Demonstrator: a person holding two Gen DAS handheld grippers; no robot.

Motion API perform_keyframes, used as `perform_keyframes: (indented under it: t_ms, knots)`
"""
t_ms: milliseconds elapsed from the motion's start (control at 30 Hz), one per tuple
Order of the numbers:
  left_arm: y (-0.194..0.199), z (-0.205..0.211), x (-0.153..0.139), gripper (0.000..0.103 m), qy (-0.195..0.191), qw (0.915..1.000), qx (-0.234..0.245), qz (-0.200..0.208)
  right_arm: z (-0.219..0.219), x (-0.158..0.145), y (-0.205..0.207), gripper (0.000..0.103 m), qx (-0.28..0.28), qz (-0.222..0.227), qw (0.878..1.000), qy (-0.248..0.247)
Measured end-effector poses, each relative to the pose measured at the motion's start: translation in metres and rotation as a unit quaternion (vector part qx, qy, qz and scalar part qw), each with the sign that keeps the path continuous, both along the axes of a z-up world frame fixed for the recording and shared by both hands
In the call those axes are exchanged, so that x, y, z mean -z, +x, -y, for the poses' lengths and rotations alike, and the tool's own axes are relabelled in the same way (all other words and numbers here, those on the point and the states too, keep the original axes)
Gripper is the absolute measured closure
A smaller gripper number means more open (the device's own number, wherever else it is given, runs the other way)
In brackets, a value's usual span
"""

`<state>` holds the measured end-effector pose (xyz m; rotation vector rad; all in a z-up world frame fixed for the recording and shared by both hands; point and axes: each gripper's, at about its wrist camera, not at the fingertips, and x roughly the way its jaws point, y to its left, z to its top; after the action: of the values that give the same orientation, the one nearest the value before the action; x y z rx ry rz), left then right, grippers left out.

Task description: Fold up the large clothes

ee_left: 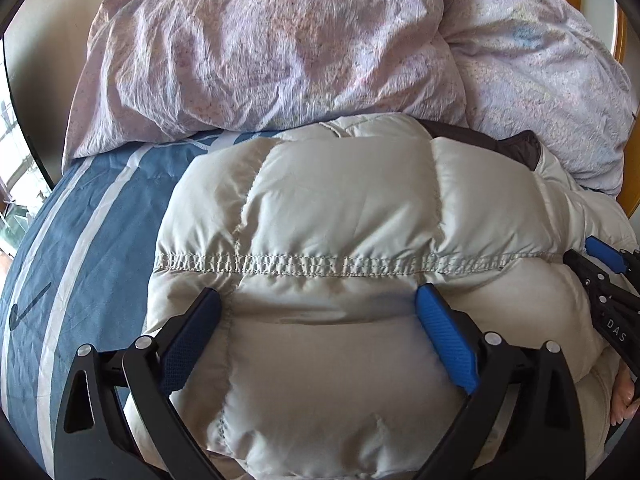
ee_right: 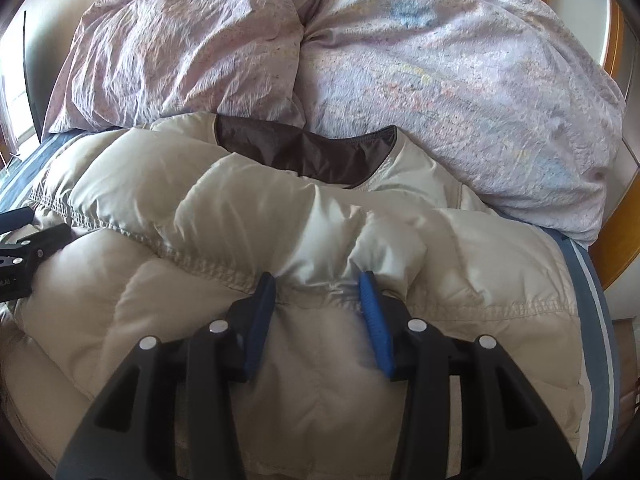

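Observation:
A cream quilted puffer jacket [ee_left: 340,220] lies bunched on the bed, its brown lining [ee_right: 296,152] showing at the collar. My left gripper [ee_left: 320,300] is open wide, its fingers pressed onto the jacket on either side of a padded panel below a stitched seam. My right gripper [ee_right: 318,286] is partly closed around a raised fold of the jacket [ee_right: 320,216]; the blue pads [ee_right: 370,296] press into the fabric. The right gripper also shows at the right edge of the left wrist view [ee_left: 600,264], and the left gripper shows at the left edge of the right wrist view [ee_right: 24,236].
The bed has a blue sheet with white stripes [ee_left: 80,240]. A rumpled pink floral duvet [ee_left: 260,48] is piled right behind the jacket and fills the far side [ee_right: 440,80]. A wooden bed frame [ee_right: 616,216] stands at the right. A window is at the far left.

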<state>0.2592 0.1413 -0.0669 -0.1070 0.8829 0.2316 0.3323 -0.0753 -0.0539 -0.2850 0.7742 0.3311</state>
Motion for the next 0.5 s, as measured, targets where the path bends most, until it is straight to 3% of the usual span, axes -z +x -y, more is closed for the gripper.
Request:
perform_keyframes:
  t_ms: [500]
  knots:
    - [0.007, 0.001, 0.022, 0.001, 0.006, 0.9998, -0.005, -0.019, -0.007, 0.012, 0.002, 0.057, -0.003, 0.008, 1.000, -0.024]
